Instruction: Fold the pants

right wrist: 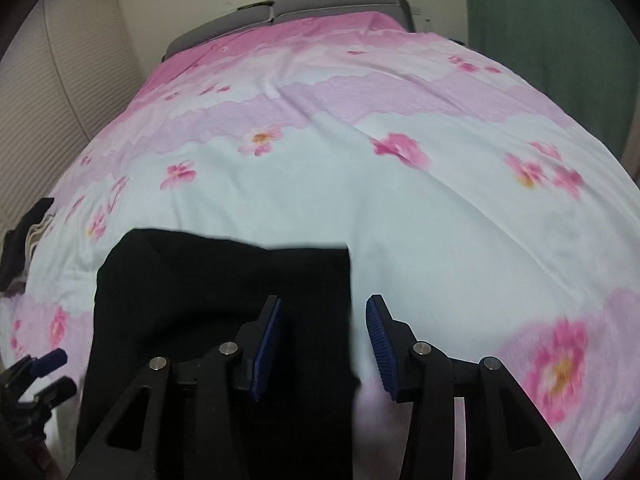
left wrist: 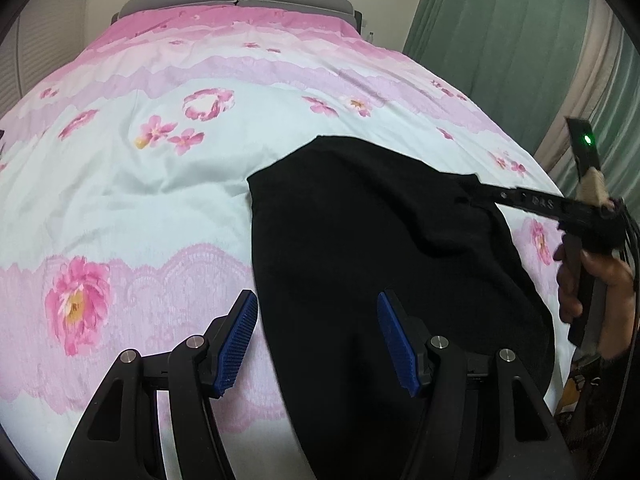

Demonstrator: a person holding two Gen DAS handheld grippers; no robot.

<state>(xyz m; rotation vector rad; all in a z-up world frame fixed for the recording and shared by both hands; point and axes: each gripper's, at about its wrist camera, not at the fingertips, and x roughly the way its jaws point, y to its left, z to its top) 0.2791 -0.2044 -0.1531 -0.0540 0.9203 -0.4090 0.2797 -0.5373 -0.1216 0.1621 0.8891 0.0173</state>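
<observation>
Left wrist view: black pants [left wrist: 380, 260] lie on the flowered bedspread [left wrist: 140, 168], near right part of the bed.
Your left gripper [left wrist: 318, 344] hangs spread over the pants' left edge, pinching nothing. Your right gripper [right wrist: 324, 348] is spread too, straddling the pants' [right wrist: 224, 292] right edge; its tips reach onto the cloth from the right.

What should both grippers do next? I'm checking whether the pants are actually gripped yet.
Probably ease each gripper onto an edge of the black pants and close. The left gripper and right gripper are both open, each straddling a side edge of the pants, which lie on the floral bedspread, so no fold can start yet.
</observation>
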